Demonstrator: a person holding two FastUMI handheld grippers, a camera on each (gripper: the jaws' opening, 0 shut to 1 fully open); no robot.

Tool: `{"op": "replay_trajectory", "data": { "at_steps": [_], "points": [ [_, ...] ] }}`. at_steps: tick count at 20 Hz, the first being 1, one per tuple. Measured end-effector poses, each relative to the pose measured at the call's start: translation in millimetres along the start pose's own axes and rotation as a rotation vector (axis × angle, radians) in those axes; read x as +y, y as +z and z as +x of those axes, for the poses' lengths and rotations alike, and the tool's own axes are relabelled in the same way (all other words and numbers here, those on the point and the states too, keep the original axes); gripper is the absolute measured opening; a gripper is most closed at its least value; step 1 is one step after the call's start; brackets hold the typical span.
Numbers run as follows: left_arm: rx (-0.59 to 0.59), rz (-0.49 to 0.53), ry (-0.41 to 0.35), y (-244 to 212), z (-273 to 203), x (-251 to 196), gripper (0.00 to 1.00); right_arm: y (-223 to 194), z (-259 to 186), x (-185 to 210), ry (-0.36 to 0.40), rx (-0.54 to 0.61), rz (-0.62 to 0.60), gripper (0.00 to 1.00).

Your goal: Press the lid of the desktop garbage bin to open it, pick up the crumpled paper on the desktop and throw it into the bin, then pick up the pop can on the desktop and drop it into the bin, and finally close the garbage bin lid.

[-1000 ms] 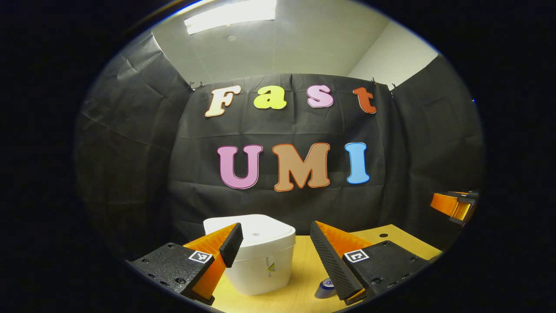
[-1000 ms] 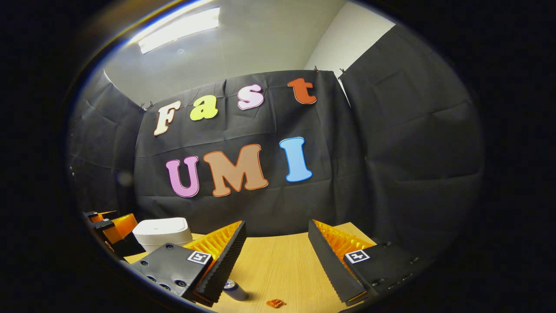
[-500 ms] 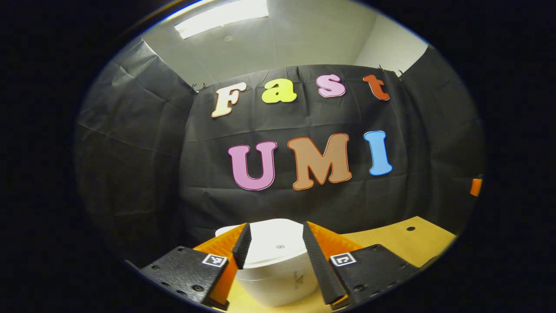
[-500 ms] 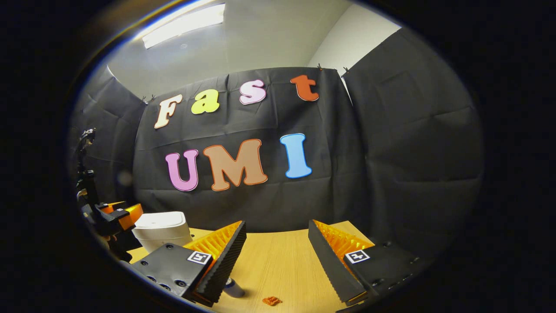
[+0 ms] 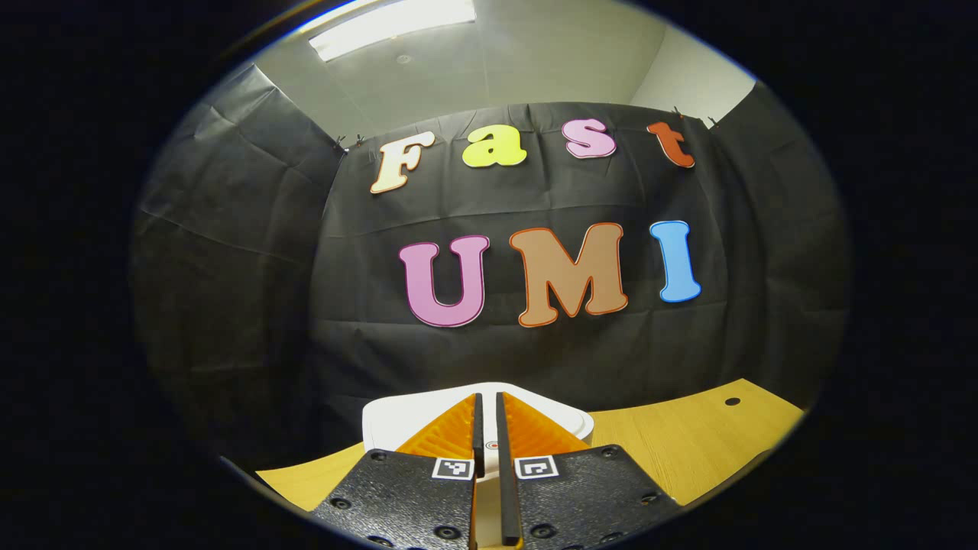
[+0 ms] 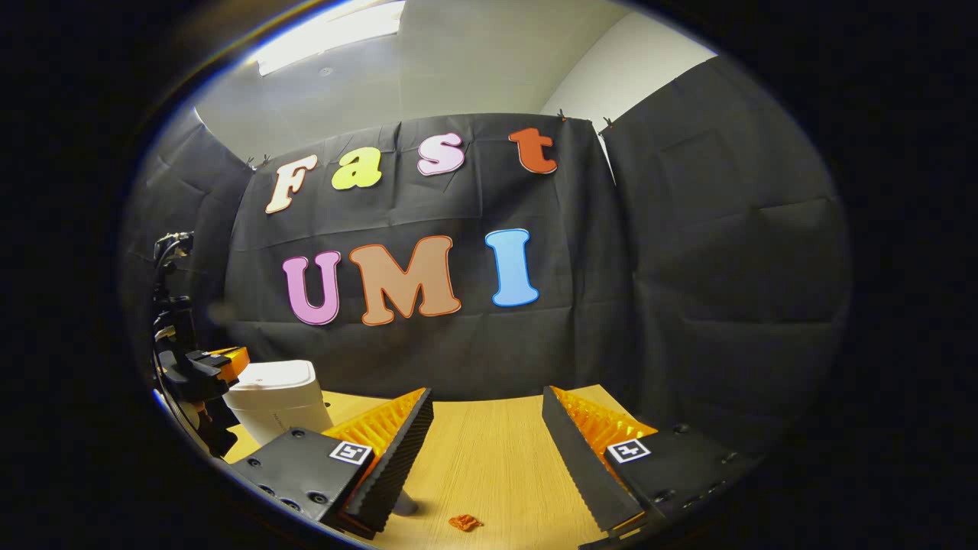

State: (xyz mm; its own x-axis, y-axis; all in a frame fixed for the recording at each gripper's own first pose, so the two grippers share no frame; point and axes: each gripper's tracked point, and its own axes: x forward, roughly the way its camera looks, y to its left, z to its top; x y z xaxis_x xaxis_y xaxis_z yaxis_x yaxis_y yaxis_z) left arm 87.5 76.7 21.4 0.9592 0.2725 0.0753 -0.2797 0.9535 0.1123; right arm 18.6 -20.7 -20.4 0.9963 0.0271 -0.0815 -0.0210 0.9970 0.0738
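In the left gripper view the white bin (image 5: 397, 418) stands on the wooden table (image 5: 688, 451), lid down. My left gripper (image 5: 487, 399) is shut with nothing in it, its tips over the lid's middle; whether they touch it I cannot tell. From the right gripper view the bin (image 6: 279, 397) sits at the far left, with the left gripper (image 6: 229, 359) at its top edge. My right gripper (image 6: 485, 397) hangs open above the table (image 6: 489, 451). A small orange crumpled paper (image 6: 464, 522) lies below it. The pop can (image 6: 406, 504) is mostly hidden behind one finger.
The black cloth wall closes the table's far side and both ends. A small round hole (image 5: 732, 401) marks the table's far right corner. A dark rig with cables (image 6: 170, 260) rises at the left, above the left gripper.
My left gripper has gone from open to shut and has moved over the bin's lid. The right gripper stayed open and shifted slightly, so the can slid further behind its finger.
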Motion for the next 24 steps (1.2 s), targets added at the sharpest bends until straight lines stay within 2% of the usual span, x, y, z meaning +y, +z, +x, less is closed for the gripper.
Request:
{"op": "replay_trajectory", "data": {
  "at_steps": [5, 8, 10, 11, 12, 16, 20, 24],
  "points": [
    [0.052, 0.008, -0.007, -20, 6, -4, 0.0, -6, 3, 1, -0.005, 0.017, -0.015, 0.96],
    [0.14, -0.041, -0.016, -45, 7, -7, 0.0, -8, 7, 1, -0.006, 0.025, -0.023, 0.95],
    [0.093, -0.037, -0.013, -35, 7, -7, 0.0, -10, 10, 3, -0.004, 0.033, -0.025, 0.95],
    [0.114, -0.026, -0.008, -44, 5, -8, 0.0, -12, 11, 4, -0.003, 0.037, -0.025, 0.95],
    [0.072, -0.014, 0.002, -38, 5, -8, 0.0, -13, 14, 6, -0.001, 0.04, -0.028, 0.95],
    [0.052, -0.003, 0.016, -42, 4, -7, 0.0, -20, 20, 15, 0.016, 0.056, -0.05, 0.95],
    [0.064, -0.025, -0.054, -41, 3, -14, 0.0, -27, 25, 27, 0.052, 0.075, -0.048, 0.95],
    [0.086, 0.117, -0.12, -37, 4, -17, 0.0, -36, 27, 42, 0.102, 0.079, -0.076, 0.96]
  ]
}}
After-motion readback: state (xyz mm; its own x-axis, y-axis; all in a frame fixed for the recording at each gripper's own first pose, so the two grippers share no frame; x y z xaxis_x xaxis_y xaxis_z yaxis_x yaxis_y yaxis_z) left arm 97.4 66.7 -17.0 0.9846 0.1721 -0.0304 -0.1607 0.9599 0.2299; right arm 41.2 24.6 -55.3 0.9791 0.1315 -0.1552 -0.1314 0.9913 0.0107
